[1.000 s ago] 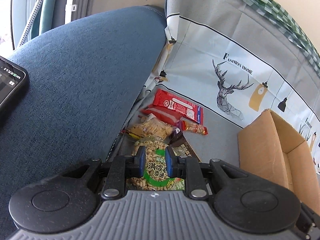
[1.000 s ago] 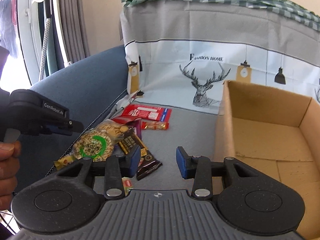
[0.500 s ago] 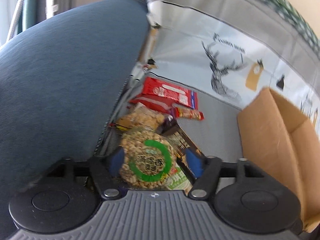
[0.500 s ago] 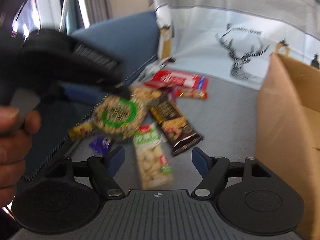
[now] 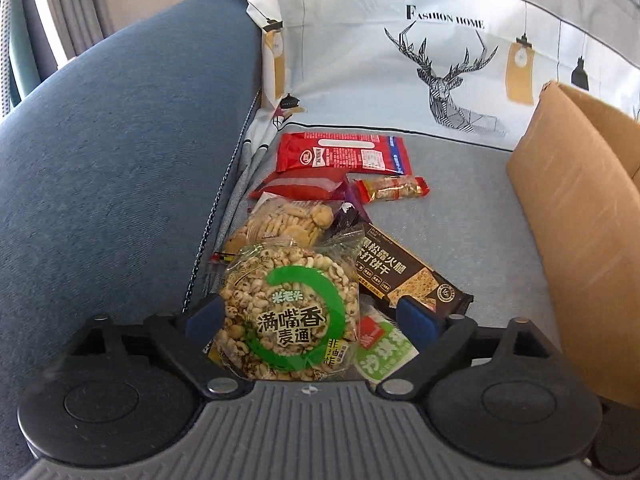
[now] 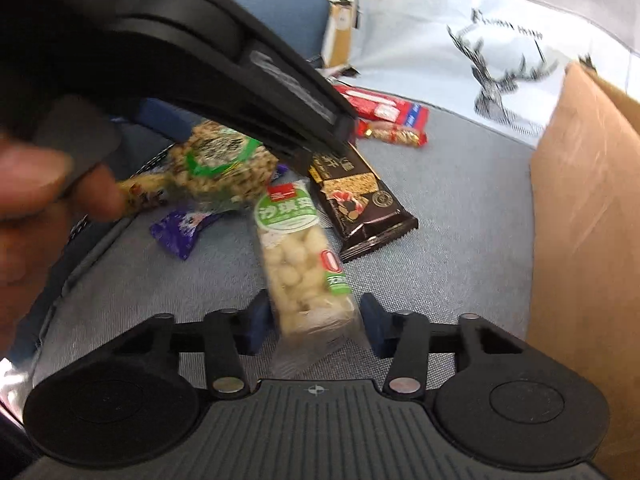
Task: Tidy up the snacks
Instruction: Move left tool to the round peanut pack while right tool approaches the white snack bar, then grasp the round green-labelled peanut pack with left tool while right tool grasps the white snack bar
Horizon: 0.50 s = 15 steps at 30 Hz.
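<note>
blue sofa arm [image 5: 120,140] | deer-print cloth backdrop [image 5: 440,60] | grey curtains [image 5: 68,4] | daylight

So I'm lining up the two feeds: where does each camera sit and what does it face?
Left wrist: behind the open left gripper, facing the round puffed-grain pack and snack pile.
Right wrist: behind the open right gripper, facing the peanut pack; the left hand shows.
Shared: dark cracker pack, cardboard box.
</note>
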Each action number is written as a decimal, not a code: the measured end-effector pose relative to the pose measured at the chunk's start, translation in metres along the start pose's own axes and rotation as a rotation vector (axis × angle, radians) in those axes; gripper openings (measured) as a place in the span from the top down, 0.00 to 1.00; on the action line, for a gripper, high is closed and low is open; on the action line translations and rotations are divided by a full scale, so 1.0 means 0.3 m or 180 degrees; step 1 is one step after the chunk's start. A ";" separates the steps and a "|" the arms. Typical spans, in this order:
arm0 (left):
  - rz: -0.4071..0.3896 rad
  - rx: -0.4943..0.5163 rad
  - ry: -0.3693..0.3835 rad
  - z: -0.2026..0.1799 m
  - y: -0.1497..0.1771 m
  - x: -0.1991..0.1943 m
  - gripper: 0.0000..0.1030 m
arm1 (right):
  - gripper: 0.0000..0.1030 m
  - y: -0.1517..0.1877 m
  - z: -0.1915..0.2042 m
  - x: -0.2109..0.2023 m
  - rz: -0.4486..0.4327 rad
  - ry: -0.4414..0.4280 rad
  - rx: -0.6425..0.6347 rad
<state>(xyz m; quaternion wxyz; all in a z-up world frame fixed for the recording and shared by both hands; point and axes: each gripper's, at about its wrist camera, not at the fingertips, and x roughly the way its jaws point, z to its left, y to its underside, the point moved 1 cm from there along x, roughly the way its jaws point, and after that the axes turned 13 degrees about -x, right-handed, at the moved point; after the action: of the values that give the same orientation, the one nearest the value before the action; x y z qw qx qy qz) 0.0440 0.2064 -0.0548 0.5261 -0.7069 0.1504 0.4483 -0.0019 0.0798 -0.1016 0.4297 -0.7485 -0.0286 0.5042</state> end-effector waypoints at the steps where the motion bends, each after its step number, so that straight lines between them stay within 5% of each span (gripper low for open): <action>1: -0.0004 -0.0008 -0.0014 -0.001 0.000 0.002 0.07 | 0.58 0.006 0.001 -0.009 -0.0021 0.0003 -0.0005; 9: -0.0042 -0.0090 -0.0064 0.023 -0.005 -0.019 0.28 | 0.61 0.050 0.006 -0.115 0.0003 0.0094 0.0073; 13: -0.0166 -0.0118 0.0076 0.038 -0.001 -0.074 0.58 | 0.61 0.078 0.015 -0.172 0.0052 0.0095 0.0147; 15: -0.0205 -0.0099 0.0157 0.042 0.009 -0.105 0.65 | 0.61 0.093 0.022 -0.195 0.0066 0.0104 0.0142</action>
<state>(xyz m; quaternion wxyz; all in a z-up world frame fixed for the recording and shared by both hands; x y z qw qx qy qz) 0.0188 0.2082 -0.0321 0.5253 -0.7303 0.1335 0.4159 -0.0466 0.0384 -0.0786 0.4414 -0.7471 -0.0026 0.4969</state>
